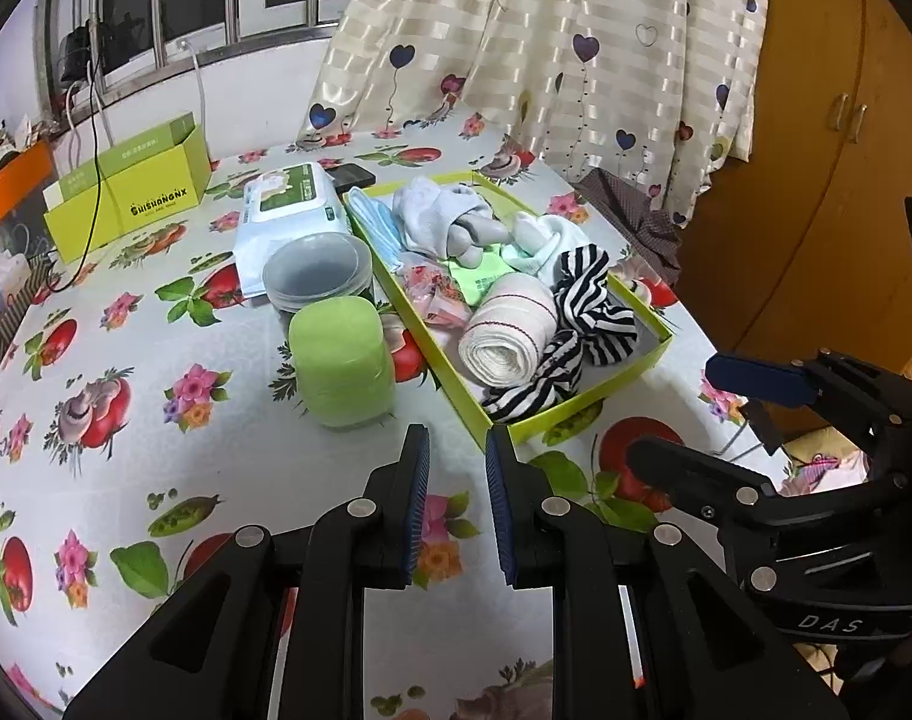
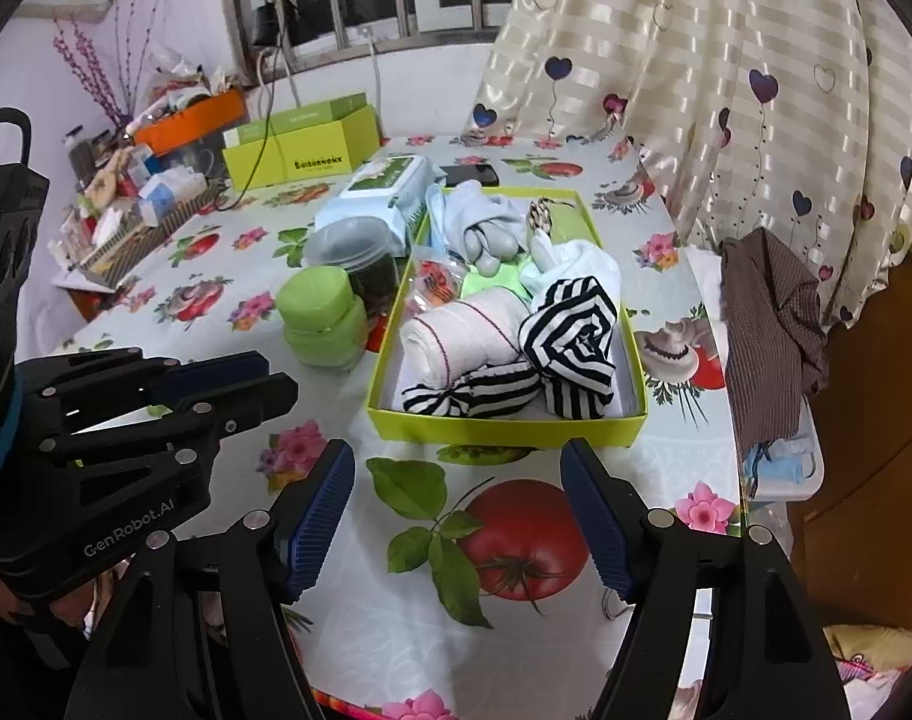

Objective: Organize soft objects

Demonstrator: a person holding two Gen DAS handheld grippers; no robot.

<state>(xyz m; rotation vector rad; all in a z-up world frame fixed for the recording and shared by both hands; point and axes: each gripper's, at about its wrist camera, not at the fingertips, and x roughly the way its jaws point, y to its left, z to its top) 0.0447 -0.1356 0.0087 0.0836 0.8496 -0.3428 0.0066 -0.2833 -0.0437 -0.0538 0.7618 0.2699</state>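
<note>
A shallow lime-green box (image 1: 576, 414) (image 2: 504, 423) on the flowered table holds soft things: a rolled white cloth (image 1: 510, 330) (image 2: 462, 330), black-and-white striped cloth (image 1: 588, 306) (image 2: 570, 336), pale blue socks (image 1: 438, 216) (image 2: 480, 216), a white cloth (image 2: 582, 261) and small packets (image 1: 438, 294). My left gripper (image 1: 456, 450) is empty, jaws a narrow gap apart, just short of the box's near corner. My right gripper (image 2: 456, 462) is open and empty in front of the box's near wall.
A green lidded jar (image 1: 342, 372) (image 2: 324, 324), a clear jar (image 1: 318, 276) and a wipes pack (image 1: 288, 210) stand left of the box. A green carton (image 1: 126, 192) sits at the back left. A brown checked cloth (image 2: 774, 330) hangs at the table's right edge.
</note>
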